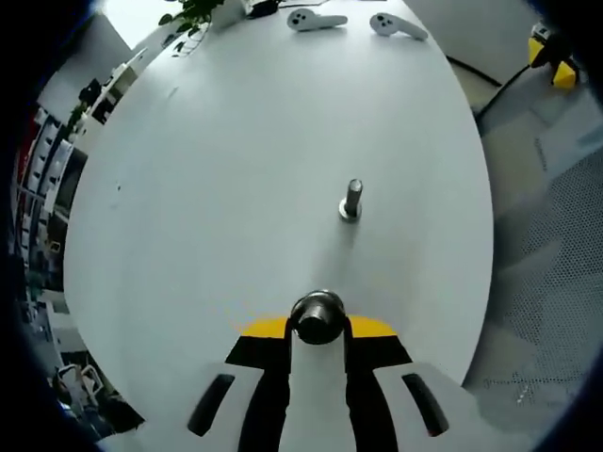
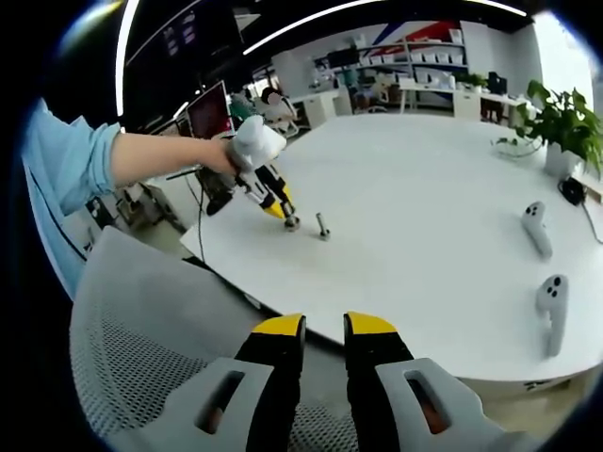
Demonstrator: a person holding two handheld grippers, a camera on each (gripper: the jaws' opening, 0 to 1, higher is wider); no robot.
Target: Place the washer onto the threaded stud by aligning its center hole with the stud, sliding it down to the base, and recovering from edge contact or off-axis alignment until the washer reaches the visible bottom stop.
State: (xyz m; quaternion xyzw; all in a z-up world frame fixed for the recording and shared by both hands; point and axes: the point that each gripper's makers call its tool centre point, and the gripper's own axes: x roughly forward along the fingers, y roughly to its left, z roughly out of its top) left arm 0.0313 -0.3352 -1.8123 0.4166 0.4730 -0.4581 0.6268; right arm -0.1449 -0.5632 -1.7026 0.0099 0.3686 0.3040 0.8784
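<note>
A metal washer is pinched between the yellow-tipped jaws of my left gripper, which is shut on it just above the white table. The threaded stud stands upright on the table ahead of the washer, apart from it. In the right gripper view a person's hand holds the left gripper low over the table, its tip just left of the stud. My right gripper hangs off the table's near edge over a chair, its jaws a little apart with nothing between them.
Two white hand controllers lie on the table's right side, also seen as controllers at its far end. A potted plant stands at the back. A grey mesh chair sits by the table edge.
</note>
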